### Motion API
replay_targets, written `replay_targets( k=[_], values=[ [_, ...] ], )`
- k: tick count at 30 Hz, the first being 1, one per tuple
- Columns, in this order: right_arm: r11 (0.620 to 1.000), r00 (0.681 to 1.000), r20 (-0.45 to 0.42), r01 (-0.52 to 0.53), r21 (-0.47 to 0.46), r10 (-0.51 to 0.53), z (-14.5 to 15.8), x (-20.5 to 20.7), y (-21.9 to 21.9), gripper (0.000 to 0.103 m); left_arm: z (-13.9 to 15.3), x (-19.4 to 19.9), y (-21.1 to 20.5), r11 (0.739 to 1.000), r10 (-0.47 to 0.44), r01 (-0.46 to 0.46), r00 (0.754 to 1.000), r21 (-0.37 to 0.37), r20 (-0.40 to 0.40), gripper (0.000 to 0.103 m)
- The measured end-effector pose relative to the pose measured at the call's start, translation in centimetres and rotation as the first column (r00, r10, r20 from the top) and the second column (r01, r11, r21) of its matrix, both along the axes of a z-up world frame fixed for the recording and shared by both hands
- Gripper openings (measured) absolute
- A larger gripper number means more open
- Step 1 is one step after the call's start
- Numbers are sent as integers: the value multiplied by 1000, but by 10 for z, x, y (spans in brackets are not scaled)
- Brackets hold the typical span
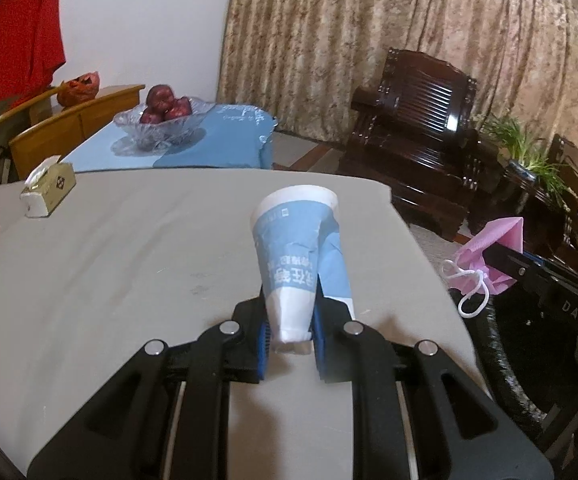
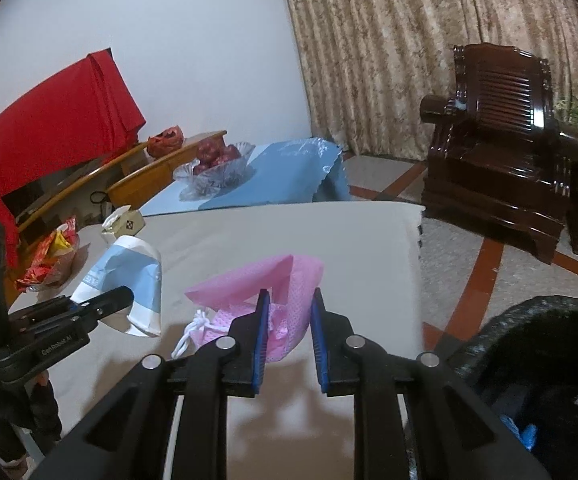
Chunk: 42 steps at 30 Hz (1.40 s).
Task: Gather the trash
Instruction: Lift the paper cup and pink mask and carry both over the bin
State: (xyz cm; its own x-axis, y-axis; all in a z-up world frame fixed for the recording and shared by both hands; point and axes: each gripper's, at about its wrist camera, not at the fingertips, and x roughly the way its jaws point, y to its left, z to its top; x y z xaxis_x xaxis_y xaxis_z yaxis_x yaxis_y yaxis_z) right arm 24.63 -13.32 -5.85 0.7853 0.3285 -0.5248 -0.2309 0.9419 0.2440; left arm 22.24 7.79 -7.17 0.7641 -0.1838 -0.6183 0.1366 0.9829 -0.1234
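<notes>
A crushed blue-and-white paper cup (image 1: 297, 256) sticks up from my left gripper (image 1: 292, 308), which is shut on the cup's narrow end and holds it above the grey table (image 1: 109, 272). In the right wrist view the same cup (image 2: 133, 276) hangs at the left in that gripper (image 2: 107, 304). My right gripper (image 2: 289, 312) is shut on a pink face mask (image 2: 261, 276), whose white ear loop (image 2: 193, 330) dangles over the table (image 2: 329, 240). The left wrist view shows the mask (image 1: 489, 248) at the right, past the table edge.
A black trash bin (image 2: 537, 332) stands at the table's right side, with its rim (image 1: 501, 364) also in the left wrist view. A tissue box (image 1: 47, 190) and a snack basket (image 2: 49, 260) sit at the far left. Beyond are a glass fruit bowl (image 1: 165, 120) and a dark armchair (image 1: 417, 136).
</notes>
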Motion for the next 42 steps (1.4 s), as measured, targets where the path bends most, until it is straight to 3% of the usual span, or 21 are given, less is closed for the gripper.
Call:
replay_targets(
  k=[25,42],
  values=[
    [998,994,86,68,-18,-66,39,-80,-46,20,47,-57,-66,995,-96,96,992,6,81,16],
    [988,979,139,154,-21,-150,57,-132,-98,20,64,-89,-128,979,-206,206,971,14,124,16]
  ],
)
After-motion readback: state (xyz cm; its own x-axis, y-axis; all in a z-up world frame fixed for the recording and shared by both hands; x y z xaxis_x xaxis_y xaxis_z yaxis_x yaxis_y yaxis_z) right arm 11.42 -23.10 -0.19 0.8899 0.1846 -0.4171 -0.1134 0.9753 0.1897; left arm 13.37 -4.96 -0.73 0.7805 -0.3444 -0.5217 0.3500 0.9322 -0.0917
